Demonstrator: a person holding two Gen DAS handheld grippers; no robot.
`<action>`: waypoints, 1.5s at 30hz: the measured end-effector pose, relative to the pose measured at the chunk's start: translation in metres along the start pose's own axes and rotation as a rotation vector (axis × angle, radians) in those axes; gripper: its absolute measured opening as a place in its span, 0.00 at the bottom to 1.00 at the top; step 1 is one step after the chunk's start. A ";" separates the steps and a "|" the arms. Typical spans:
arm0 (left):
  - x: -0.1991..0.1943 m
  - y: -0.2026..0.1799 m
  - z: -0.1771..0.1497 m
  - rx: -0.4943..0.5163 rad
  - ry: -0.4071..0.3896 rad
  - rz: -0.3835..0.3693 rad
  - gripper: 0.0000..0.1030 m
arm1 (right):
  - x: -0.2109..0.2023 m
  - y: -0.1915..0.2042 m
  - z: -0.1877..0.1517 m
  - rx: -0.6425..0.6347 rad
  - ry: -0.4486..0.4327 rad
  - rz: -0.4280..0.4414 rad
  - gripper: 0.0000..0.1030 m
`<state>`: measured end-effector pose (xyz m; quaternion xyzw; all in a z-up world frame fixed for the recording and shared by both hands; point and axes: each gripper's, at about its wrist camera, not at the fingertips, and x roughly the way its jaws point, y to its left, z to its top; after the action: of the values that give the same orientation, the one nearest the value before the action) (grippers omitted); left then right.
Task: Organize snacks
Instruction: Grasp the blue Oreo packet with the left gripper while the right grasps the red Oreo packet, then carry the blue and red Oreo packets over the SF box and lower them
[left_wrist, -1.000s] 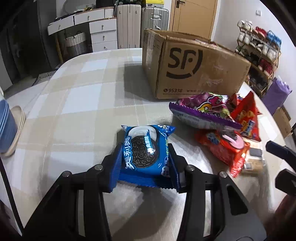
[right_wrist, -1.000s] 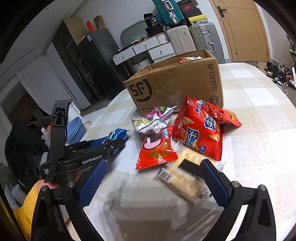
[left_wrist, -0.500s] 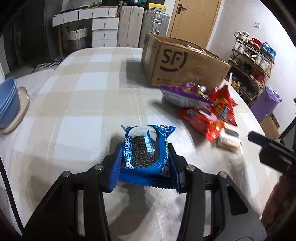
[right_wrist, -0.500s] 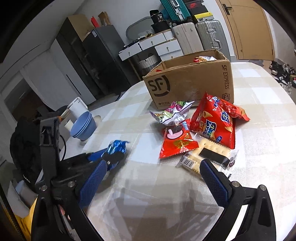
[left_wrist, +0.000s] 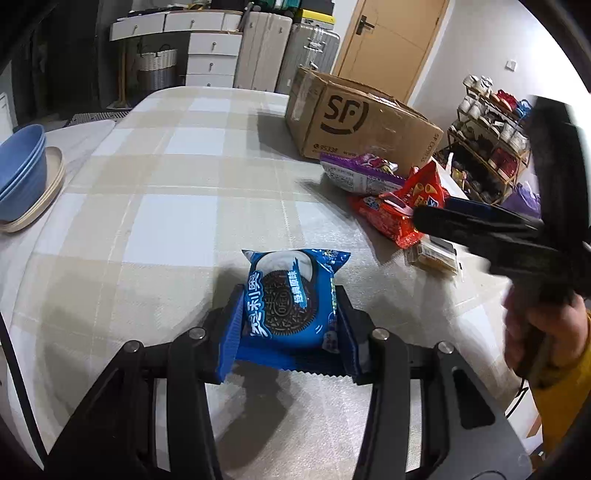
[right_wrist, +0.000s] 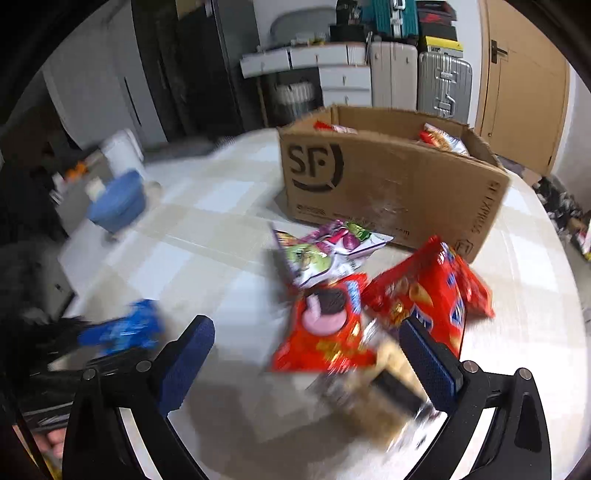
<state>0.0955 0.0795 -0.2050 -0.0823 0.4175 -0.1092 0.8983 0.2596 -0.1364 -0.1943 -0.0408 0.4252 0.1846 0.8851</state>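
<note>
My left gripper (left_wrist: 286, 314) pinches a blue Oreo packet (left_wrist: 290, 301) above the table's (left_wrist: 166, 221) near edge. Only my right view looks into the SF cardboard box (right_wrist: 388, 192), snack bags inside. My right gripper (right_wrist: 306, 354), fingers spread wide, hovers over the red Oreo packet (right_wrist: 325, 328) and cracker pack (right_wrist: 376, 391).

Black gripper frames, silver screws, ribbed blue pads (right_wrist: 186, 363) on jaws; bare-skinned hand (left_wrist: 543, 332), yellow sleeve (left_wrist: 569, 398).

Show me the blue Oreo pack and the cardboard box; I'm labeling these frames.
blue Oreo pack (left_wrist: 288, 299): left wrist view, on the printed cookie.
cardboard box (right_wrist: 388, 192): right wrist view, on its front wall.
</note>
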 end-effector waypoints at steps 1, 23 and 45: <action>-0.003 0.001 -0.001 0.005 -0.006 0.013 0.41 | 0.008 0.001 0.005 -0.020 0.004 -0.039 0.99; -0.008 0.011 -0.006 -0.035 0.006 0.022 0.41 | 0.045 -0.004 -0.003 0.021 0.079 -0.019 0.45; -0.042 -0.037 -0.005 0.051 -0.036 0.045 0.41 | -0.103 -0.023 -0.046 0.197 -0.162 0.195 0.44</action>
<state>0.0607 0.0543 -0.1691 -0.0520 0.4001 -0.0981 0.9097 0.1749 -0.1982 -0.1464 0.1026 0.3703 0.2298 0.8942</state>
